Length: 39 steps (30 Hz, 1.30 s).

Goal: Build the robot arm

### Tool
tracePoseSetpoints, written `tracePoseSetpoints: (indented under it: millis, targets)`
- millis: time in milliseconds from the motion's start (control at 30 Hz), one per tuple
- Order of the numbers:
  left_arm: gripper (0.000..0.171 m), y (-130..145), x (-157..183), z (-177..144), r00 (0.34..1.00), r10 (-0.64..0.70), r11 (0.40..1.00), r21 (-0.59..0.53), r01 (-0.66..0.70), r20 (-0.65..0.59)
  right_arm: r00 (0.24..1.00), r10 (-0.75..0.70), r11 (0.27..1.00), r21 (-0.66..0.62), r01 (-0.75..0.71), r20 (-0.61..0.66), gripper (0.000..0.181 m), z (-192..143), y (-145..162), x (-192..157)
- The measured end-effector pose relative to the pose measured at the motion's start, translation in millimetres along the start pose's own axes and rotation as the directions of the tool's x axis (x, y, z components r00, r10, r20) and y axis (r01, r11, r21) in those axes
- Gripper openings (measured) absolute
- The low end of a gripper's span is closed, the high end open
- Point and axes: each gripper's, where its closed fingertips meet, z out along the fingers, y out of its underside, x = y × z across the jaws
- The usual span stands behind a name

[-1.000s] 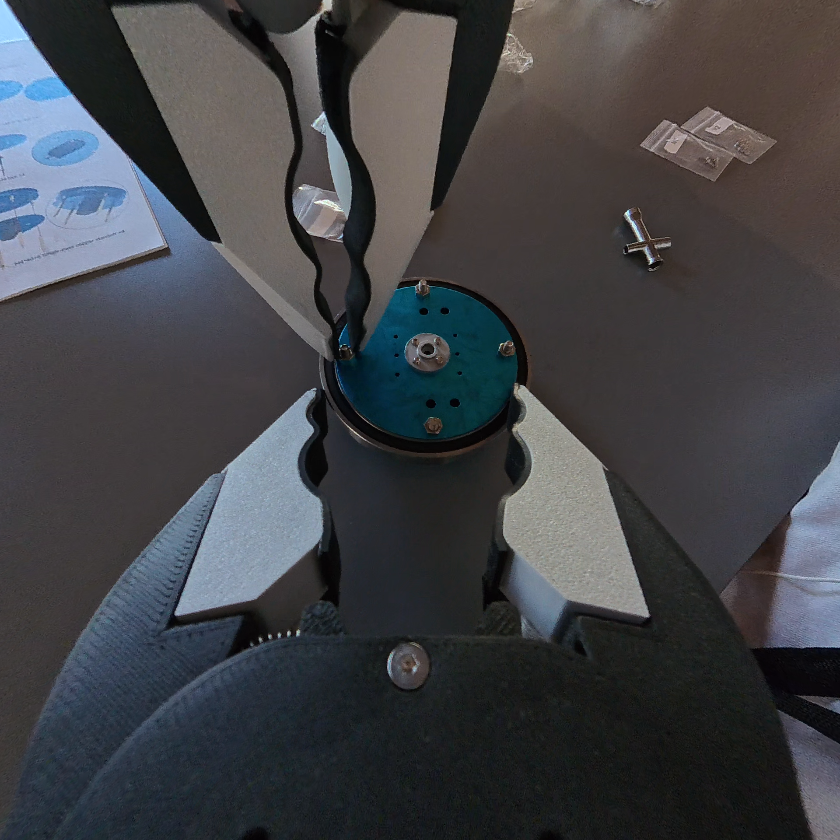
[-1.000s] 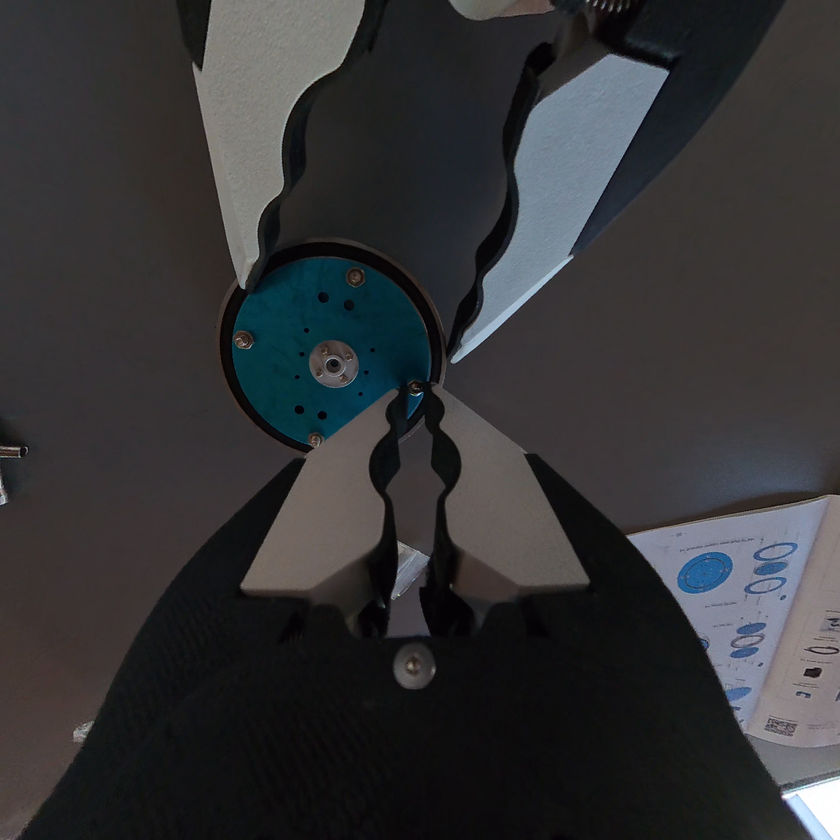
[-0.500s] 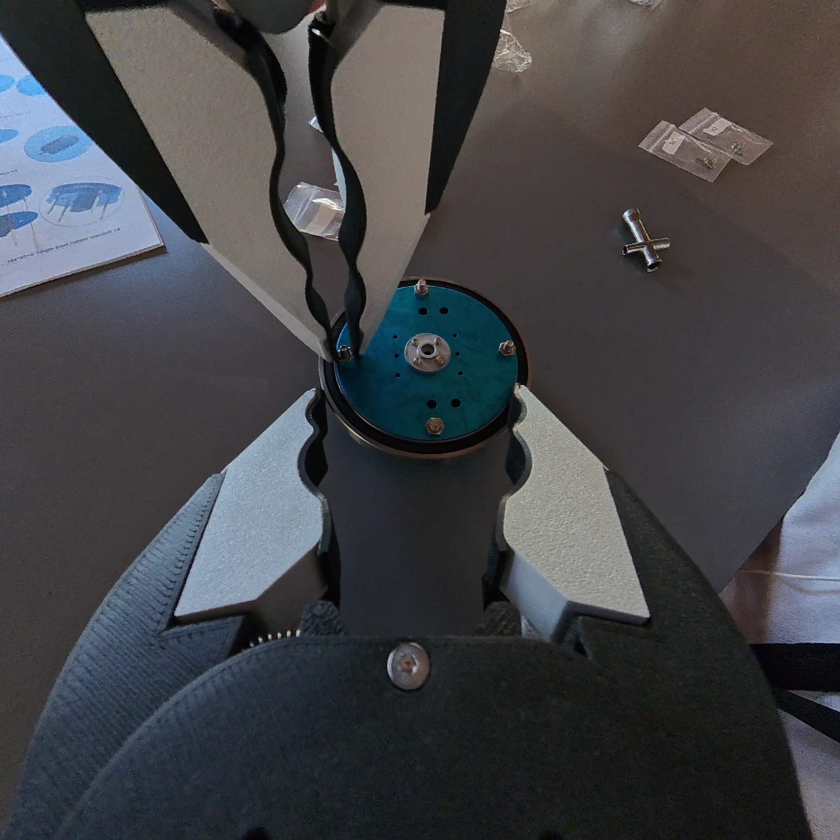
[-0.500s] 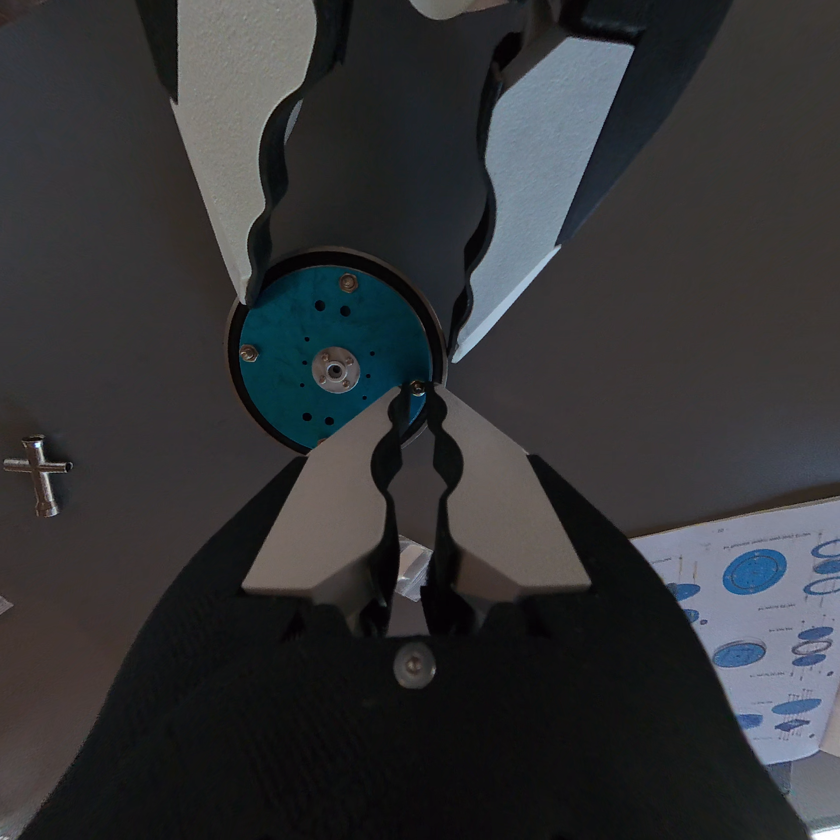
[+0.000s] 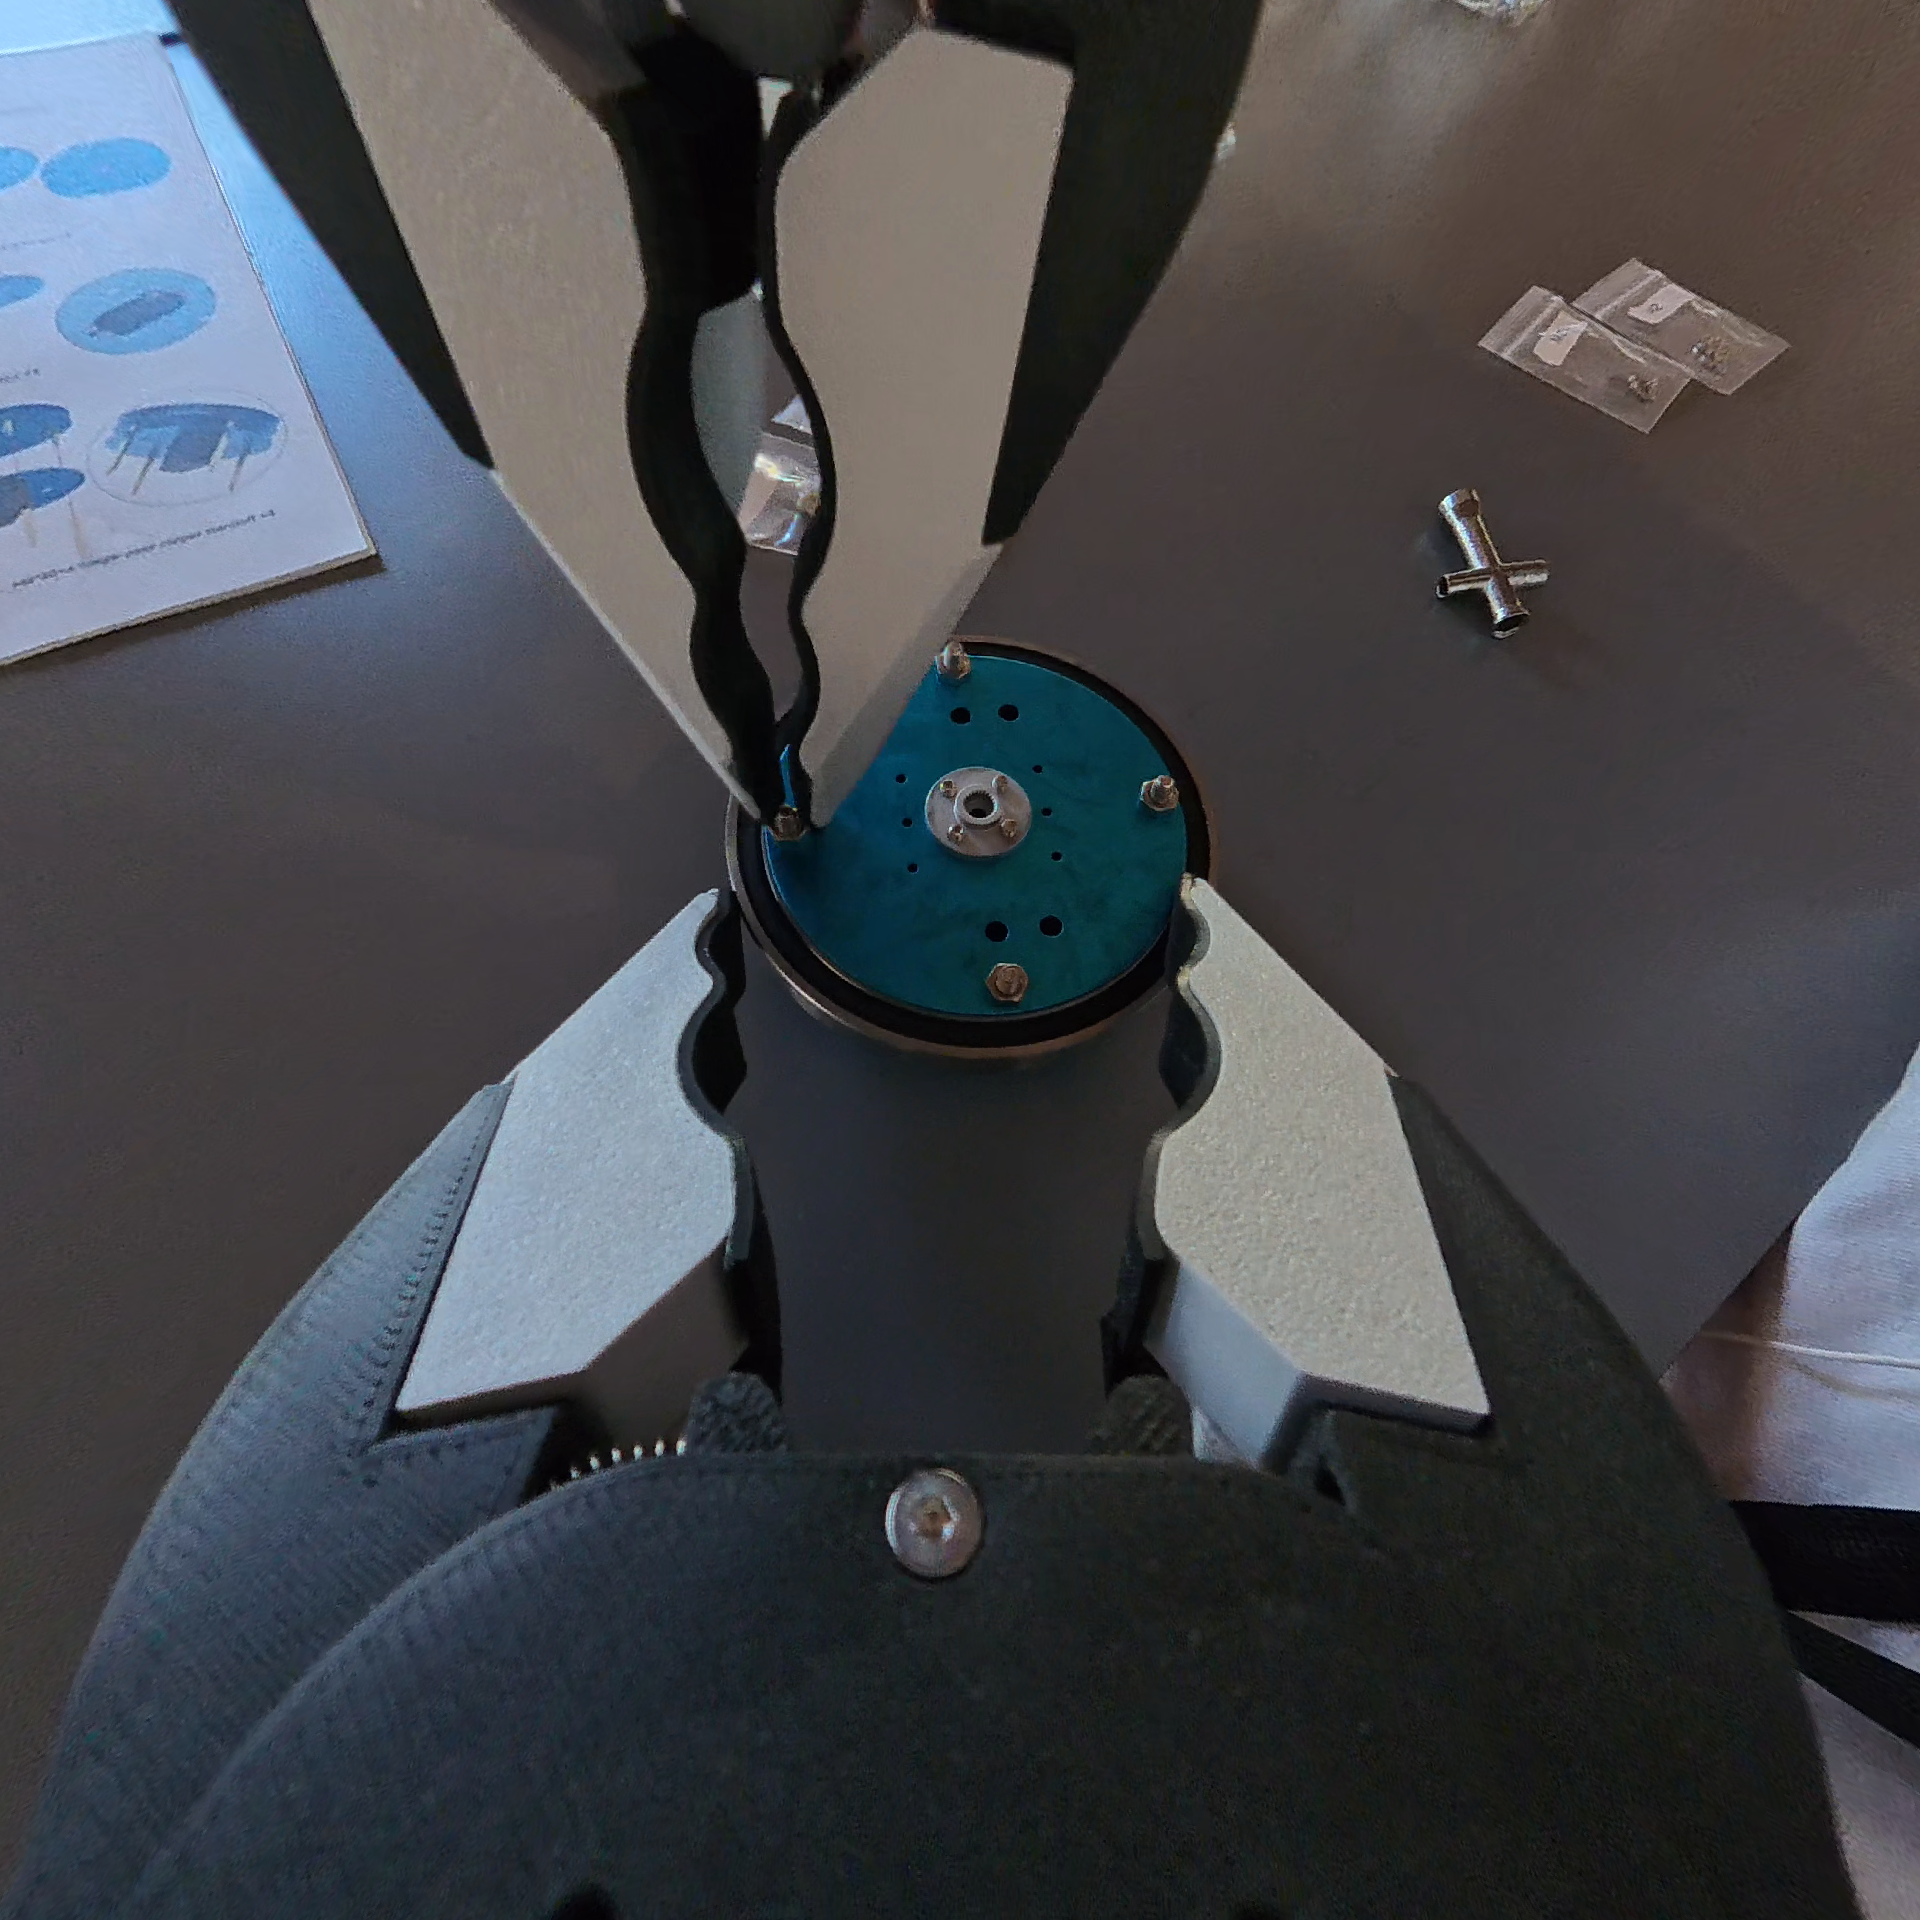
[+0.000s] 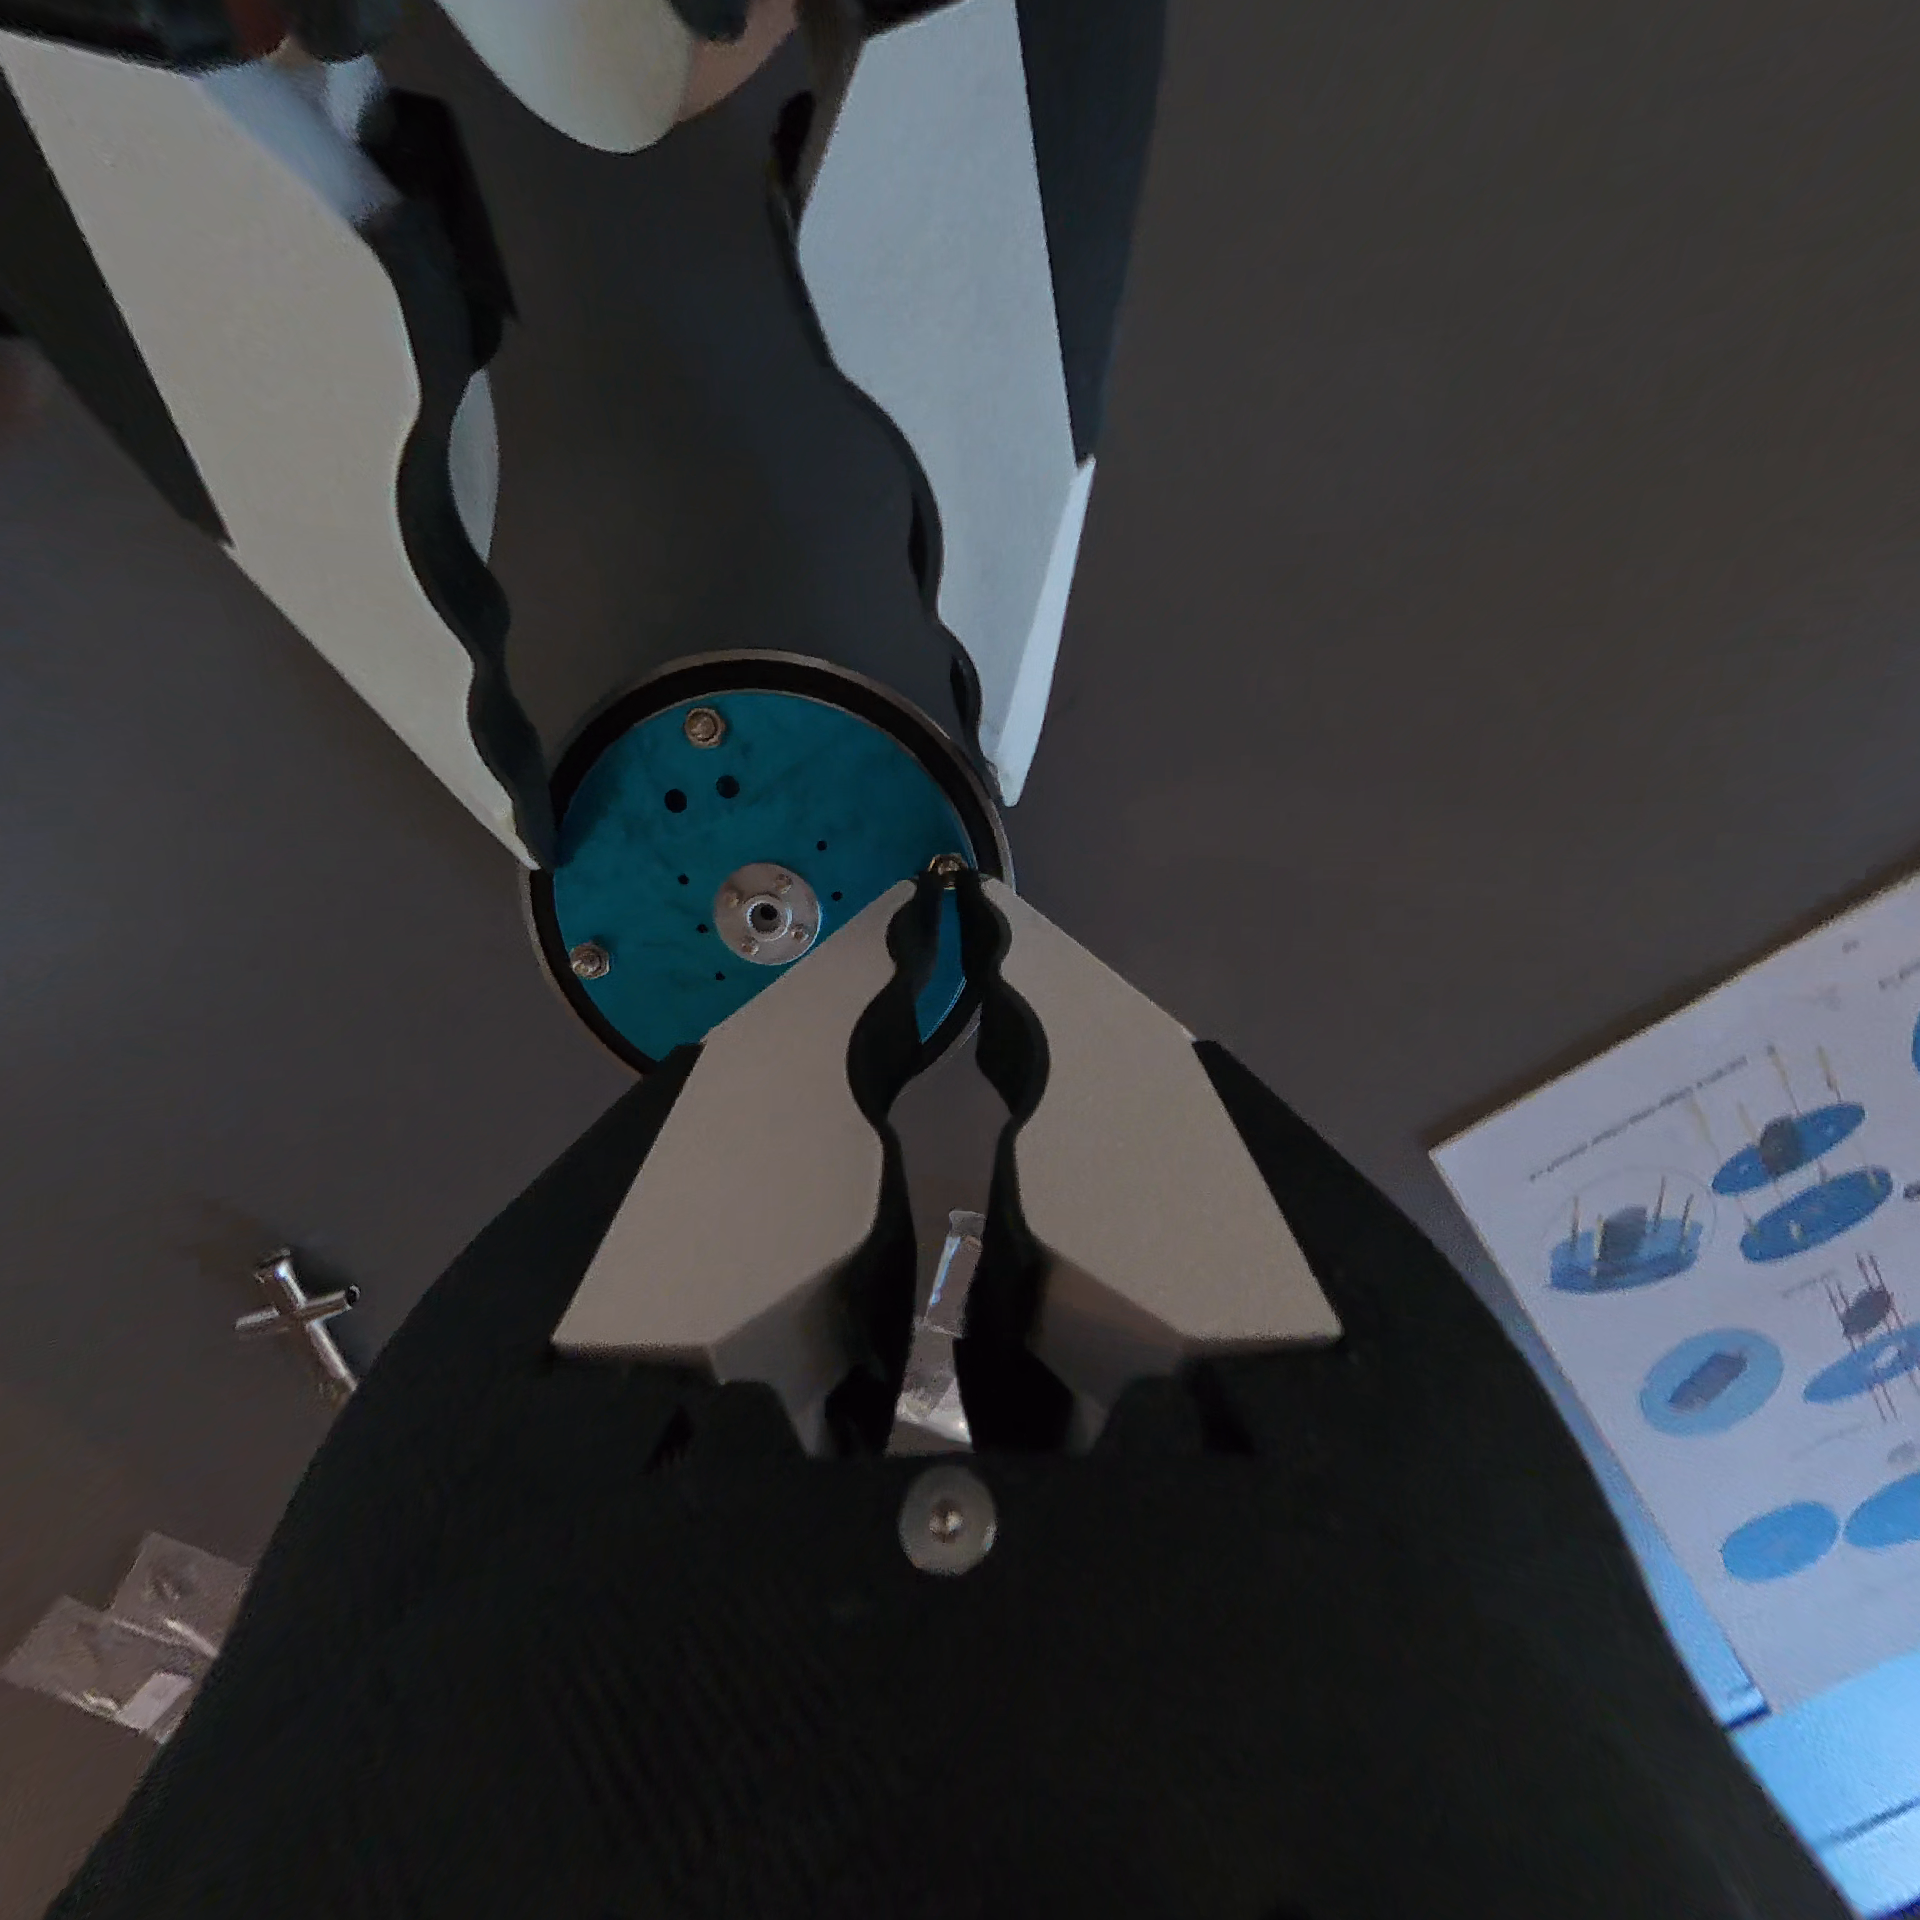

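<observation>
A round blue disc [image 5: 1039, 904] with a silver centre hub and several nuts sits in a black and metal ring on the dark grey table [image 5: 312, 935]. My left gripper [image 5: 953, 899] is shut on the ring, one fingertip on each side. My right gripper [image 5: 788, 821] comes in from the far side, shut on a small nut [image 5: 787, 823] at the disc's left rim. In the right wrist view the right gripper [image 6: 948, 878] pinches the same nut [image 6: 945, 864] on the disc [image 6: 644, 873], and the left gripper [image 6: 766, 821] clamps the ring from above.
A metal cross wrench [image 5: 1488, 566] and two small clear bags of hardware [image 5: 1631, 343] lie to the right. A printed instruction sheet [image 5: 135, 364] lies at the left. Another clear bag [image 5: 779, 488] lies behind the right gripper. The table edge and white cloth [image 5: 1849, 1299] are at the right. The tips of both grippers are at nearly the same place.
My right gripper has turned around the nut while staying shut on it; its view has rotated, and it stands more upright in the left view. The left gripper and disc have stayed put.
</observation>
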Motion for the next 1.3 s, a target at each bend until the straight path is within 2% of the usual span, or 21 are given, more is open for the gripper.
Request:
tracePoseSetpoints:
  millis: [133, 233, 300, 367, 433, 567, 767, 1067, 1300]
  targets:
    - [0.083, -0.1, 0.3, 0.3, 1.0, 0.001, 1.0, 0.001, -0.001, -0.002, 0.994, 0.098, 0.995, 0.012, -0.098, -0.042, 0.0, -0.3, 2.4, 0.4]
    - [0.083, -0.8, 0.8, 1.0, 1.0, 0.001, 1.0, 0.001, -0.001, 0.001, 0.991, 0.11, 0.994, 0.035, -0.108, -0.072, 0.0, -3.1, 4.6, 2.9]
    - [0.082, -1.1, 0.6, -0.1, 1.0, 0.008, 1.0, 0.005, -0.008, 0.011, 0.987, 0.144, 0.986, 0.101, -0.136, -0.073, 0.0, -9.8, -0.7, -1.4]
    - [0.079, -0.3, 0.6, -4.2, 0.999, 0.023, 1.0, 0.014, -0.024, 0.023, 0.986, 0.157, 0.972, 0.188, -0.143, -0.063, 0.011, -19.1, -12.3, -12.3]
    - [0.076, -0.6, 0.5, -11.8, 0.999, 0.019, 0.999, 0.043, -0.02, 0.026, 0.996, 0.077, 0.97, 0.236, -0.064, -0.045, 0.013, -22.0, -23.8, -29.7]
    - [0.074, -0.7, 5.0, -20.0, 0.999, -0.027, 0.997, 0.073, 0.029, -0.026, 1.0, 0.0, 0.982, 0.191, -0.001, 0.006, 0.012, -10.9, -28.8, -45.0]
    - [0.072, 5.1, 1.6, -15.8, 0.997, 0.027, 0.999, 0.027, -0.029, 0.066, 0.983, 0.181, 0.971, 0.155, -0.183, 0.028, 0.011, 1.6, -34.1, -40.1]
    - [0.069, 4.9, 2.3, -12.8, 0.998, 0.002, 1.0, 0.02, -0.003, 0.063, 0.968, 0.25, 0.966, 0.068, -0.248, -0.029, 0.006, 6.0, -29.6, -42.0]
    - [0.066, 5.7, 3.8, -10.8, 0.996, 0.037, 0.999, 0.007, -0.038, 0.082, 0.933, 0.351, 0.936, 0.066, -0.346, -0.078, 0.006, 9.5, -26.7, -41.6]
